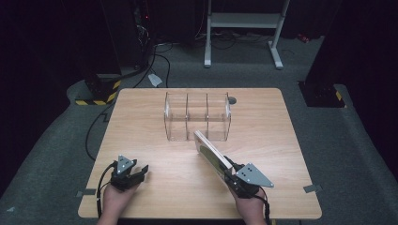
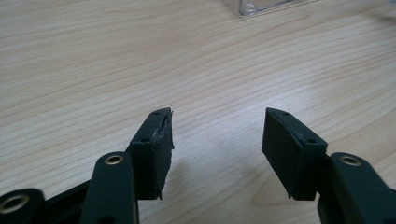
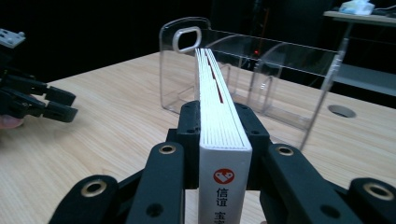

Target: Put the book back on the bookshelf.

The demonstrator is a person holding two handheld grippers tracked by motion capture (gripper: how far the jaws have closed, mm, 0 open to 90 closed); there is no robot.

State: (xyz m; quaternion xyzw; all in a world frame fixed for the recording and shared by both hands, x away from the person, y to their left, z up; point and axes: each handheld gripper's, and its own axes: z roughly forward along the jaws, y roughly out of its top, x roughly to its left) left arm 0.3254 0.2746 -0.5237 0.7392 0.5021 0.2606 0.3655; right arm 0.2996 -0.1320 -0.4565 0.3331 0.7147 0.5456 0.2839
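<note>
A white book is clamped near its spine end by my right gripper, which is shut on it. The book slants up and left toward a clear three-compartment organizer at the table's middle. In the right gripper view the book stands on edge between the jaws of the right gripper. Its spine bears a red logo, and its far end points at the organizer. My left gripper rests at the front left, open. In its own view the left gripper has only bare wood between its fingers.
The wooden table has a round cable hole behind the organizer. Beyond the table stand a white desk frame and a dark stand with a yellow-and-black striped base. Cables lie on the grey floor.
</note>
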